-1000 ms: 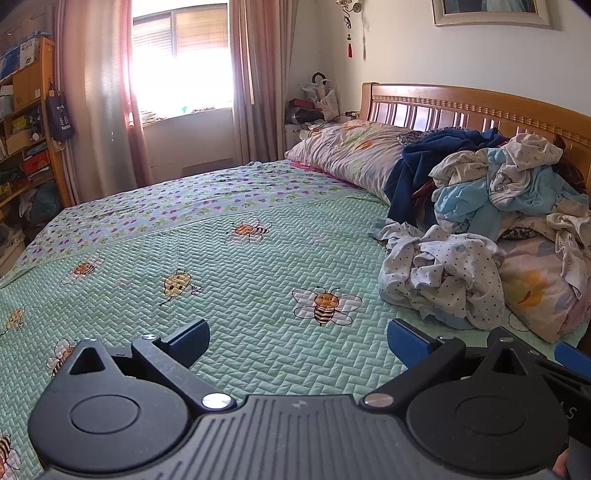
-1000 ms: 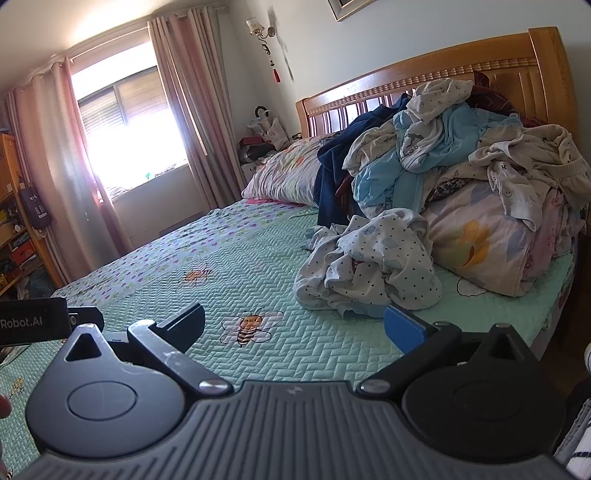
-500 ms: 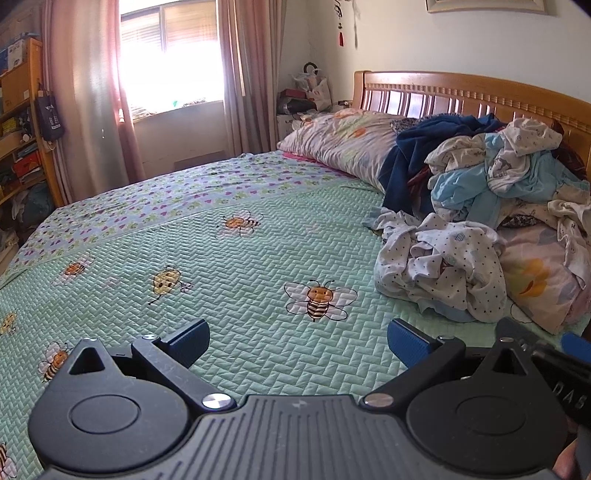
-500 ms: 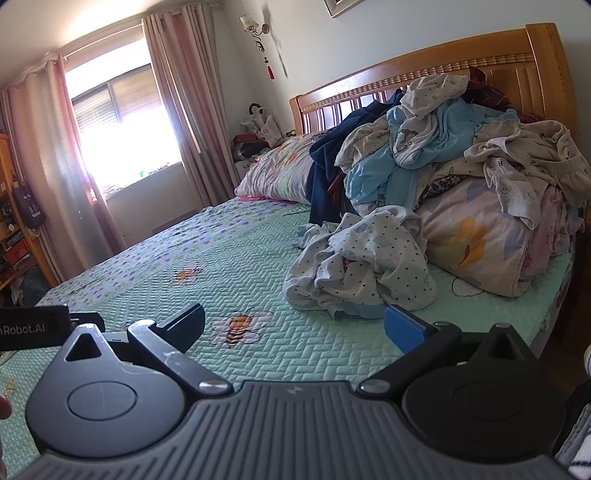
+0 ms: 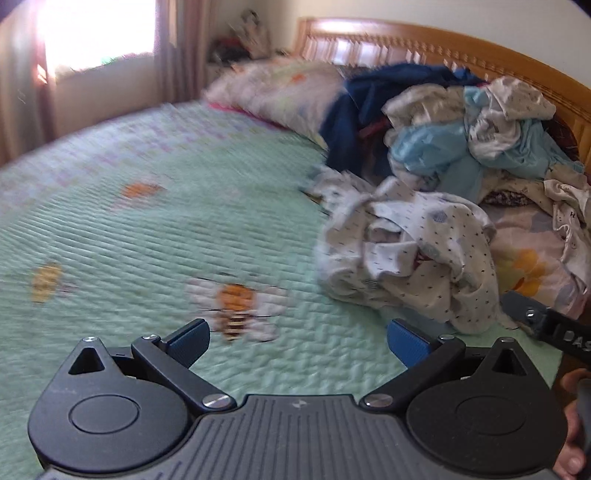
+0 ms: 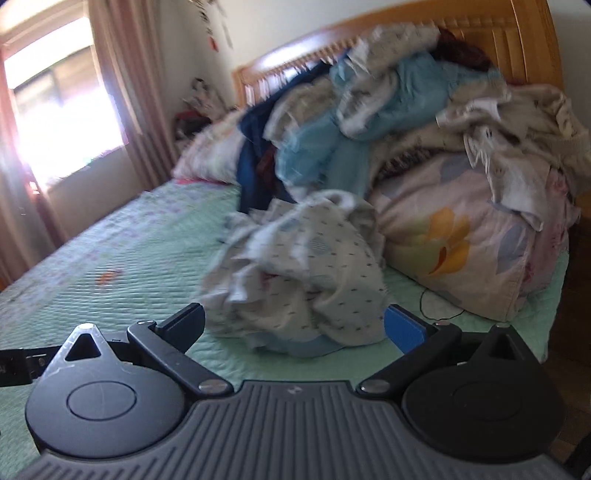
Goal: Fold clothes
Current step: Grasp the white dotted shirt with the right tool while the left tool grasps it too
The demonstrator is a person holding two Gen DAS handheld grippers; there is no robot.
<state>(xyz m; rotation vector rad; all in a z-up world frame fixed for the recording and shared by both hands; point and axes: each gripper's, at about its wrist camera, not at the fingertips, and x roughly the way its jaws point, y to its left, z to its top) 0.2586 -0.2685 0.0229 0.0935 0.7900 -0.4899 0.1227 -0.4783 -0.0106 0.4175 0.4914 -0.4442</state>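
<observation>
Left gripper (image 5: 298, 341) hung wide open over the green bee quilt (image 5: 155, 236), gripping nothing. Right gripper (image 6: 293, 326) gaped just as wide, also empty, nearly at the crumpled dotted white garment (image 6: 306, 273). Garment lay bunched on the quilt, just beside the floral pillow (image 6: 461, 236).

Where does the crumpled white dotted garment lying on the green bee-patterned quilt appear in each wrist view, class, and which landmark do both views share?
Left wrist view: the crumpled white dotted garment sits right of centre, beyond the right blue pad.
Right wrist view: the garment lies at centre, just ahead of the open tool.
Shared landmark: the wooden headboard behind the clothes pile.
</observation>
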